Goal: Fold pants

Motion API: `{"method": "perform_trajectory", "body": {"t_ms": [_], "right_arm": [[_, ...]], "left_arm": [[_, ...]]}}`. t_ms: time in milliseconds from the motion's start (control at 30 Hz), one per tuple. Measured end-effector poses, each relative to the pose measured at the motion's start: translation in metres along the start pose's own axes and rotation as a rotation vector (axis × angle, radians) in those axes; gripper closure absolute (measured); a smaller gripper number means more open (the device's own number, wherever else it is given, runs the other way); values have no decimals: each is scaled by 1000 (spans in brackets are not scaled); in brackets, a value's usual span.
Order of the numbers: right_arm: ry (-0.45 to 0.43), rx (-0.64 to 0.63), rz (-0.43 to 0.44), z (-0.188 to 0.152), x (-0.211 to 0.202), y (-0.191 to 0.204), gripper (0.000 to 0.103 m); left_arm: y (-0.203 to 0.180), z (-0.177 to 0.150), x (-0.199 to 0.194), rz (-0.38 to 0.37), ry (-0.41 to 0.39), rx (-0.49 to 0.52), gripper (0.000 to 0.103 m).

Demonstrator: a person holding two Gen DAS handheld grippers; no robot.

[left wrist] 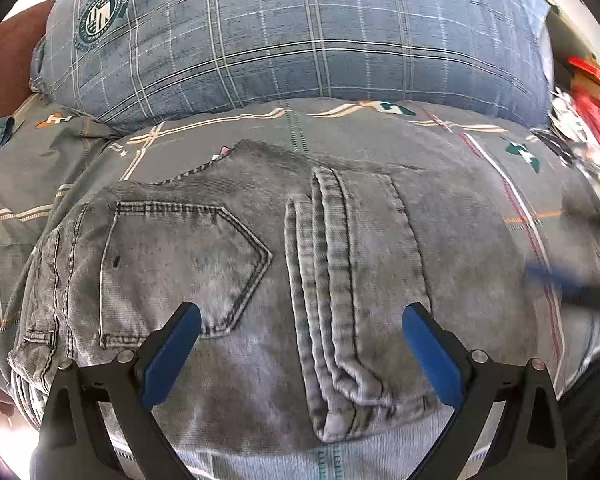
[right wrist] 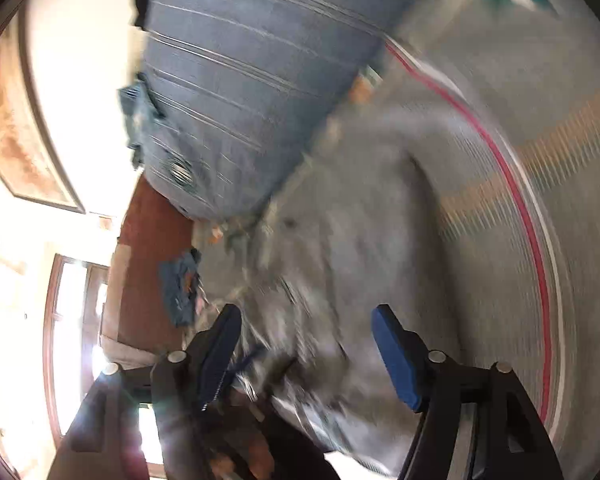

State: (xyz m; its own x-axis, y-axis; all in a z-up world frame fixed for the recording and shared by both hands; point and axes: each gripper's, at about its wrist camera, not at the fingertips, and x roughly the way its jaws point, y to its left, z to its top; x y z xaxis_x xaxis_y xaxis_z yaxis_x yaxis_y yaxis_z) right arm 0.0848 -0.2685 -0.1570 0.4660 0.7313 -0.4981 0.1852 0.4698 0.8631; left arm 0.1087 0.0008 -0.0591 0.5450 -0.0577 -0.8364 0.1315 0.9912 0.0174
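Observation:
Grey washed jeans lie folded into a compact bundle on the bed, back pocket facing up on the left and the leg hems laid over the middle. My left gripper is open and empty, hovering just above the bundle's near part. In the right wrist view the image is blurred by motion; the jeans show as a grey mass ahead. My right gripper is open with nothing between its fingers, tilted over the jeans' edge. It also shows as a dark blur at the right in the left wrist view.
A blue plaid pillow lies behind the jeans on the grey patterned bedsheet. Red and white clutter sits at the far right. A brown headboard, a framed picture and a bright window show beyond the bed.

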Motion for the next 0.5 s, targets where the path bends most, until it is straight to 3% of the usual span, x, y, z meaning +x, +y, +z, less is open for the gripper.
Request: {"method": "perform_trajectory", "body": {"t_ms": [33,67,133,233,333,433,500], "right_arm": [[12,22,-15,-3,7,-13,33],[-27,30,22,-7,0,-15,36],[-24,35,18,-9,-9,-6,36],[-51,-33,86,-26,-25,11,34],[18,-30,-18,-41,-3,-6,31],[12,19,23,-38,-7,-8,35],[-26,-40,18,-29,-21,13,34]], "left_arm": [[-1,2,5,8,8,4,2],[-3,4,15,33,27,18,2],[-6,5,33,70,91,47,2],[-3,10,22,38,38,22,2],[-5,20,14,19,-8,-4,2],[-17,21,47,60,100,56,1],[-14,20,49,32,81,21,1]]}}
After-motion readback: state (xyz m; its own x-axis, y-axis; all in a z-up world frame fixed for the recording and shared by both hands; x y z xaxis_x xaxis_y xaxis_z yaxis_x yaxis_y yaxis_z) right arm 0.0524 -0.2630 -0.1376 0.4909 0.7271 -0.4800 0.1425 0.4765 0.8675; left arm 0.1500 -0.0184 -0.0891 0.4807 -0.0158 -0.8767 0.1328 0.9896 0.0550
